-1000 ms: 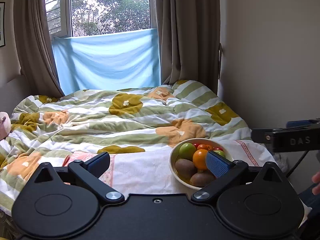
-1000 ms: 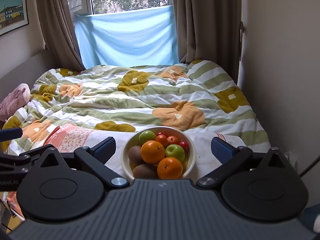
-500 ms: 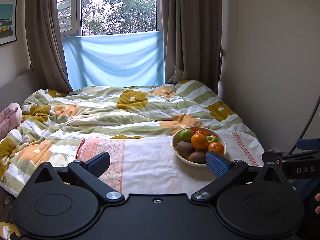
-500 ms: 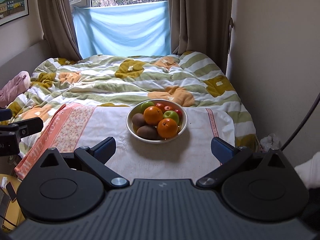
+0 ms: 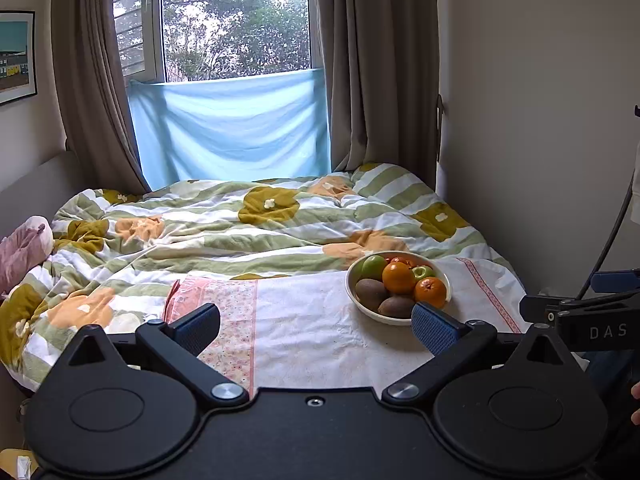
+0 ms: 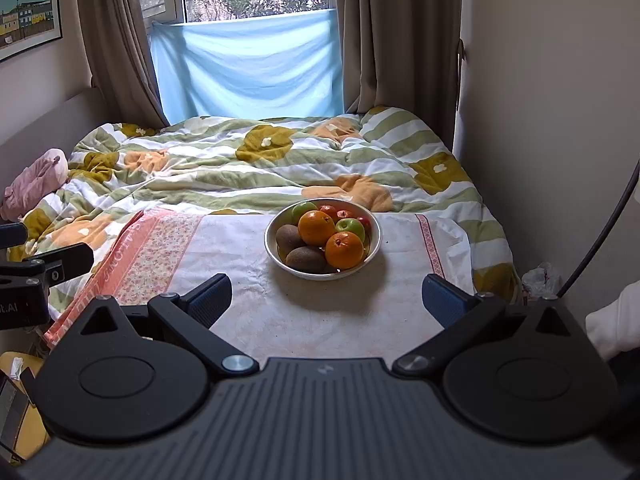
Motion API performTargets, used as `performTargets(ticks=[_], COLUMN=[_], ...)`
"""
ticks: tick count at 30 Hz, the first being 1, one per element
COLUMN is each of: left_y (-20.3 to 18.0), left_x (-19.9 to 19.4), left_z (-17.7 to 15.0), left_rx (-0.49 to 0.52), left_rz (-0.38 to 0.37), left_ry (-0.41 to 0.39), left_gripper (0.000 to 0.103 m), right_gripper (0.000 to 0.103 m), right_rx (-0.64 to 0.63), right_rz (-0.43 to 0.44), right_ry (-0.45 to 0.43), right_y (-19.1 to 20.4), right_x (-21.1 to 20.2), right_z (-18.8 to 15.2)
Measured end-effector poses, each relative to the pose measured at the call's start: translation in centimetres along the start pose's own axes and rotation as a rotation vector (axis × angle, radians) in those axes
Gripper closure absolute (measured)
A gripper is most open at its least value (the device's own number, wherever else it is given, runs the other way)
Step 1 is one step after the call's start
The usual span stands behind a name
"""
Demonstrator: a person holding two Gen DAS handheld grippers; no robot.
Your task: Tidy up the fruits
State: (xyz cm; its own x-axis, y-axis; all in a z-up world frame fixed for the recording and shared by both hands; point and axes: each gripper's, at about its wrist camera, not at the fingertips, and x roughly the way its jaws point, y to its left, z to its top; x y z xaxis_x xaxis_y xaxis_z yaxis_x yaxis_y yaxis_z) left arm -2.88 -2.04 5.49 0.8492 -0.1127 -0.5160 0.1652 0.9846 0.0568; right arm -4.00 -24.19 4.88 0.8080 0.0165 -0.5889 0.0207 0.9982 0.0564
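A white bowl piled with fruit stands on a white cloth spread over the bed. It holds two oranges, kiwis, green apples and small red fruits. My right gripper is open and empty, held back from the bowl, which lies ahead between its fingers. My left gripper is open and empty too, with the bowl ahead on its right, just beyond the right finger's blue pad.
A green, white and orange flowered quilt covers the bed behind the cloth. A pink plush lies at the left edge. A beige wall runs close on the right, curtains and a window at the back. A white sleeve shows at right.
Both grippers have drawn back from the bowl, which now looks smaller and farther off. More of the white cloth shows in front of it. Both stay open.
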Motion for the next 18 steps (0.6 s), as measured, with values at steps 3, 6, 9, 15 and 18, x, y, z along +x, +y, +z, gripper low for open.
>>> performTargets(ticks=[3, 6, 9, 15, 18], left_y=[0.1, 0.2, 0.2, 0.2, 0.1], left_x=[0.1, 0.1, 0.4, 0.9, 1.0], left_z=[0.0, 0.0, 0.0, 0.1, 0.1], left_rx=[-0.003, -0.007, -0.009, -0.011, -0.013], left_rz=[-0.002, -0.004, -0.008, -0.01, -0.013], left_ry=[0.001, -0.001, 0.0, 0.006, 0.003], left_gripper=[0.0, 0.0, 0.0, 0.0, 0.0], right_gripper=[0.0, 0.0, 0.0, 0.0, 0.0], right_rx=[-0.001, 0.001, 0.003, 0.003, 0.003], right_rz=[-0.004, -0.006, -0.008, -0.013, -0.014], right_ry=[0.0, 0.0, 0.001, 0.011, 0.015], right_y=[0.1, 0.1, 0.0, -0.3, -0.3], right_x=[-0.1, 0.0, 0.2, 0.9, 1.2], right_z=[0.1, 0.2, 0.3, 0.6, 0.7])
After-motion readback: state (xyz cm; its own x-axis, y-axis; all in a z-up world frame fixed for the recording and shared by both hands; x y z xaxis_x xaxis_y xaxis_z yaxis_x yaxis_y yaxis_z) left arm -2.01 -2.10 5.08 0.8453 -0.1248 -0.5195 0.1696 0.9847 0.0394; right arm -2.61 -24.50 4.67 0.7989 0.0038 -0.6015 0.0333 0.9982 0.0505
